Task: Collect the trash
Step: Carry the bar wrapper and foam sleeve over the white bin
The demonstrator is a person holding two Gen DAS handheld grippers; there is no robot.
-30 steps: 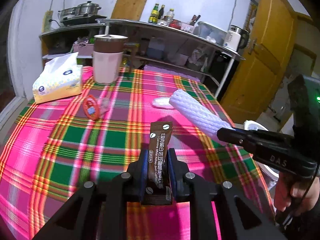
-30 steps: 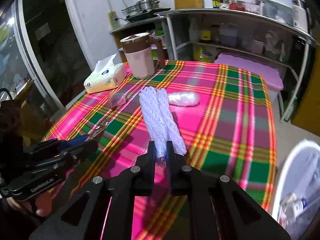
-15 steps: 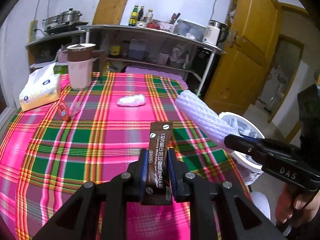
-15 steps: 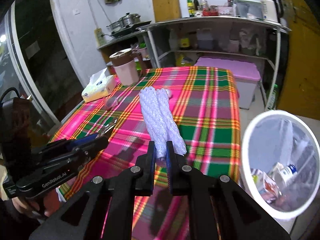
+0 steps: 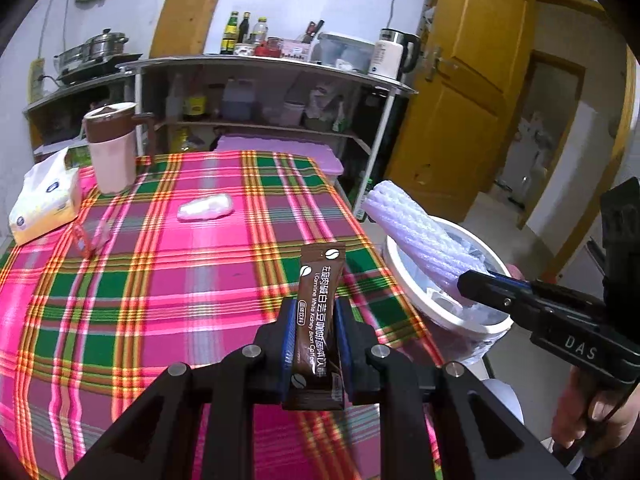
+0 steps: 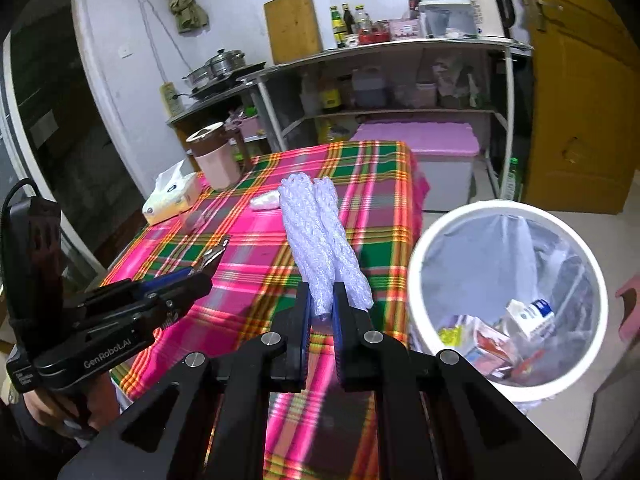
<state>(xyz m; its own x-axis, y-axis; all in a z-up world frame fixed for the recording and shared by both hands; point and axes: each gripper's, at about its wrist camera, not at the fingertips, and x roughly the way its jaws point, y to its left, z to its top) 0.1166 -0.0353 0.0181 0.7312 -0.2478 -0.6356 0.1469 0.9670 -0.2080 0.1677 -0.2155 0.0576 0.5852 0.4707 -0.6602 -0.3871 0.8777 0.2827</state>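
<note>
Held trash, two items: our right gripper [image 6: 321, 312], nearer the white bin [image 6: 424, 256], clamps a foam net sleeve [image 6: 316, 248] pointing past its rim; our left gripper [image 5: 316, 340] pinches an upright coffee sachet [image 5: 318, 320] left of it

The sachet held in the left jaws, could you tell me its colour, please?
Dark brown with white lettering; the sachet shows best in the left wrist view.

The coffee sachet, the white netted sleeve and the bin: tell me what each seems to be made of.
Coffee sachet: glossy brown printed film, probably plastic or foil laminate; it shines and stands stiff and flat.
White netted sleeve: soft foam mesh, matte, going by its woven, puffy net texture.
Bin: smooth white plastic, judging by its rim; lined with a thin, translucent, wrinkled plastic bag.
</note>
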